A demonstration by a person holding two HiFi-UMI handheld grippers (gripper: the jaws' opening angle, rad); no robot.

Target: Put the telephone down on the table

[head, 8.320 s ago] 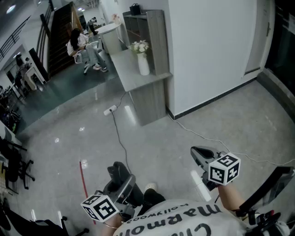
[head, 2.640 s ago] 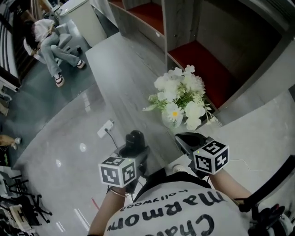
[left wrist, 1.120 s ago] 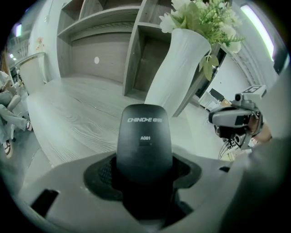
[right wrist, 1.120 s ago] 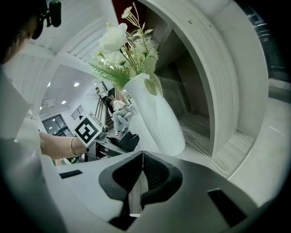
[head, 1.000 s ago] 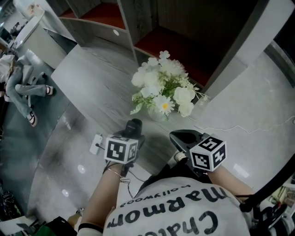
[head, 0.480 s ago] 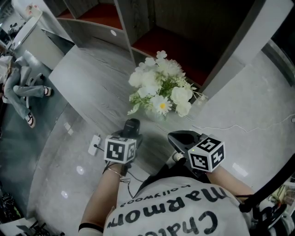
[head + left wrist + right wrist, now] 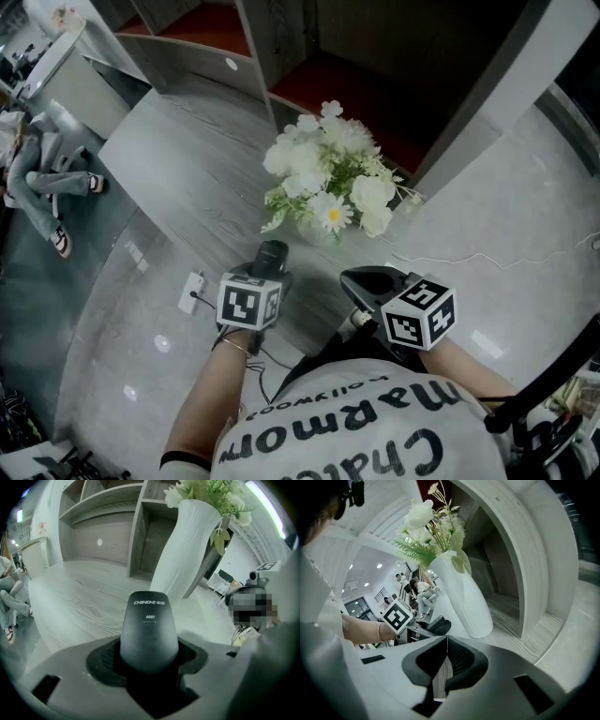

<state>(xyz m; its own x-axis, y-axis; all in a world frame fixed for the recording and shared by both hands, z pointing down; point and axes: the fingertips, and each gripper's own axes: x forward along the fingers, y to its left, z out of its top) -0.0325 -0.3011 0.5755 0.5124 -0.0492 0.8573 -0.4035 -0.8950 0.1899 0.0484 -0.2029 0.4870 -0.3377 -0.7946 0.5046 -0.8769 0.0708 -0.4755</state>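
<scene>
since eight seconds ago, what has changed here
The person walked from open floor up to the grey wood-grain table and white vase of flowers. The left gripper, shut on the black telephone handset throughout, now holds it over the table's near edge. The right gripper, shut and empty, stays alongside.

The left claw hides all of the telephone but its tip
</scene>
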